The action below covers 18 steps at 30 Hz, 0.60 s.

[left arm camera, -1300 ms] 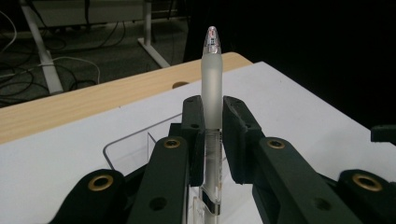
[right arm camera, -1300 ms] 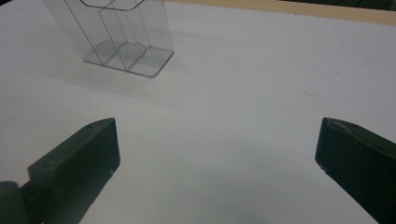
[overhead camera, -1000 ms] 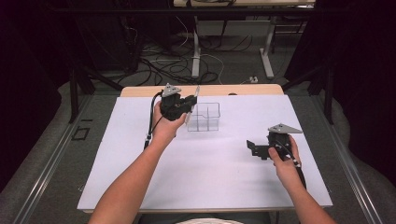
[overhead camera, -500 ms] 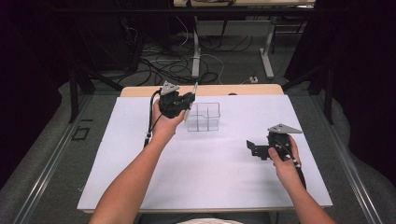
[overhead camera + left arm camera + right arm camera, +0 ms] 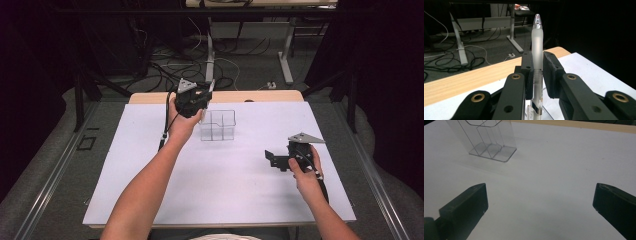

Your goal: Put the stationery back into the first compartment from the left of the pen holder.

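White paper (image 5: pixel 150 165) covers the table in the high view, with a clear organiser (image 5: pixel 218 125) standing toward its far edge and cables on the floor beyond. Left gripper (image 5: pixel 199 102) hovers just left of the organiser, clamped on a pen (image 5: pixel 211 86) that sticks up past it. Right gripper (image 5: pixel 272 159) rests well apart on the paper, near the right edge.

Left gripper view: the jaws pinch the pen (image 5: pixel 537 50) at mid-barrel, upright, tip above them; the organiser's rim (image 5: pixel 546 112) lies below.

Right gripper view: the jaws stand wide with nothing between them, over bare paper; the organiser (image 5: pixel 489 142) stands ahead, to the left.
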### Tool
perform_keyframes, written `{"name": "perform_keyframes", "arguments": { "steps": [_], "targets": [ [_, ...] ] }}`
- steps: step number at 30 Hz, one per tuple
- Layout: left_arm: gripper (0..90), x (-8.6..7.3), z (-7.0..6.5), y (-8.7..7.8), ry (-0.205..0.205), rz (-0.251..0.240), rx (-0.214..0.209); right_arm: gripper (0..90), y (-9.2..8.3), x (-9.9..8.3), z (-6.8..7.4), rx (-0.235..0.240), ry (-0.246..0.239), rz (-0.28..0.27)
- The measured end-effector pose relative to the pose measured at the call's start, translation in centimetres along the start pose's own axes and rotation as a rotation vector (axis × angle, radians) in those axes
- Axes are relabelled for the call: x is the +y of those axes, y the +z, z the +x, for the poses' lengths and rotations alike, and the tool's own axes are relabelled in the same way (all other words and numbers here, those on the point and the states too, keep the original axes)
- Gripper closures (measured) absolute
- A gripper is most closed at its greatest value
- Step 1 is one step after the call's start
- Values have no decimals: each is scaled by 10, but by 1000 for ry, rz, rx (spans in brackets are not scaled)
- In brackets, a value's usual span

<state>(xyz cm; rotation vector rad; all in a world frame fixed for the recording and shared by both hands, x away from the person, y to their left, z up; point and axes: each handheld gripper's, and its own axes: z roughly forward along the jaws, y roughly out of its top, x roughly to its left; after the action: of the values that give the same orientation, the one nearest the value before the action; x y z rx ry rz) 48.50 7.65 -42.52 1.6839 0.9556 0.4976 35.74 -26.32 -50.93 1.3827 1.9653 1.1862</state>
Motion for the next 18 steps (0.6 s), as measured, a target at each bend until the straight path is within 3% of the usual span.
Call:
{"name": "perform_keyframes", "arguments": {
  "steps": [18],
  "targets": [
    [797, -6, 11, 20, 24, -20, 16, 0, -1, -3, -1, -1, 4, 3]
  ]
}}
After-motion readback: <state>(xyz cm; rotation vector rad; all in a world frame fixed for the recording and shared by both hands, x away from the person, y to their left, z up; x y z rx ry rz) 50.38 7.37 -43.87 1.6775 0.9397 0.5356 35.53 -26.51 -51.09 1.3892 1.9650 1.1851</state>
